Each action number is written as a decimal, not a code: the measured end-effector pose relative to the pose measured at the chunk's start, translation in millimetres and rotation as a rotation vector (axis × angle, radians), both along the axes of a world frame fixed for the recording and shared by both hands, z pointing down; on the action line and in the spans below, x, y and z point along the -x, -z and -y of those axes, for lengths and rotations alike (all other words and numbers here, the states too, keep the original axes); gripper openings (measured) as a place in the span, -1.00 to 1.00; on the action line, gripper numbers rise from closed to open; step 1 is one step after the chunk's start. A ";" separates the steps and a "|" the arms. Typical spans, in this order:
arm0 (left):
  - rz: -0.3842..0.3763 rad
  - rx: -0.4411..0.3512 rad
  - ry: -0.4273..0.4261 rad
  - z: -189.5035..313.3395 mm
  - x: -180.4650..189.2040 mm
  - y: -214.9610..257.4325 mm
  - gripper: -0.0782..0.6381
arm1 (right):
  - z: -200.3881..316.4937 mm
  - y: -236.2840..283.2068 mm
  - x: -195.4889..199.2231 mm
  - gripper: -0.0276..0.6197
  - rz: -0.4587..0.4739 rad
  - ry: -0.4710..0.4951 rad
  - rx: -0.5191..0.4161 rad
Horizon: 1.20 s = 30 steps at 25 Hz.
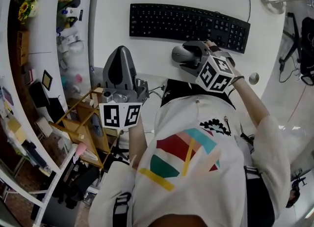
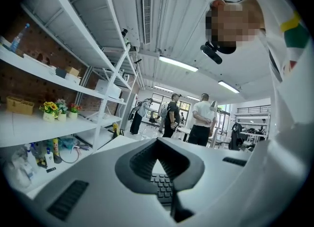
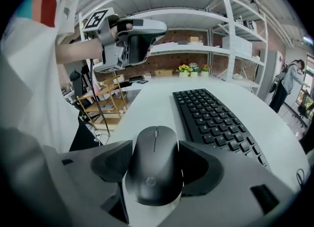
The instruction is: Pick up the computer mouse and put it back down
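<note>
My right gripper (image 3: 155, 158) has its jaws spread wide around the black mouse (image 3: 156, 172), a pad against each long side. The mouse is at or just over the white desk (image 3: 147, 103), beside the keyboard (image 3: 211, 118). I should keep the squeeze even and the mouse level, and let go only once its base lies flat. My left gripper (image 2: 158, 169) is pressed together, empty, well apart.

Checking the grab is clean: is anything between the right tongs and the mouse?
Nothing visible. The mouse already sits between the right tongs, whose pads look pressed against its sides; the keyboard lies off to one side, not in between.
</note>
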<state>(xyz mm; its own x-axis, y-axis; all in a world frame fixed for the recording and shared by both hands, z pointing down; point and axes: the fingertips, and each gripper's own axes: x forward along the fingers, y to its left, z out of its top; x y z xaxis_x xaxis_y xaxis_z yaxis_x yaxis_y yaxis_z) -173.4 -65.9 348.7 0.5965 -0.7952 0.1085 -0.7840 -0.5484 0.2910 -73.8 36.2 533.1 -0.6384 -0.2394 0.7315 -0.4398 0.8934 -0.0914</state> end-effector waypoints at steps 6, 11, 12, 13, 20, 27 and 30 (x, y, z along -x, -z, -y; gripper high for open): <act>-0.029 0.009 -0.098 3.4 -26.9 -1.2 -0.66 | -4.2 -16.7 -2.4 0.03 -0.095 0.044 -0.028; -0.023 0.019 -0.166 1.1 -49.6 -6.1 -0.66 | -4.3 -18.0 -5.0 0.03 -0.087 0.014 -0.019; -0.026 0.018 -0.174 0.8 -53.4 -5.6 -0.66 | -4.4 -17.2 -6.2 0.03 -0.079 0.004 -0.013; -0.028 0.017 -0.184 0.8 -56.8 -4.8 -0.66 | -3.6 -14.4 -7.2 0.03 -0.064 -0.010 -0.005; -0.019 -0.031 -0.216 12.9 -61.4 9.9 -0.66 | 39.6 70.3 -17.5 0.02 0.144 -0.185 -0.101; 0.007 -0.080 -0.257 26.0 -76.7 32.6 -0.66 | 98.1 222.0 -110.5 -0.87 0.495 -0.718 -0.417; -0.010 -0.104 -0.267 29.5 -92.0 48.1 -0.66 | 89.5 254.5 -159.5 -0.87 0.526 -0.943 -0.522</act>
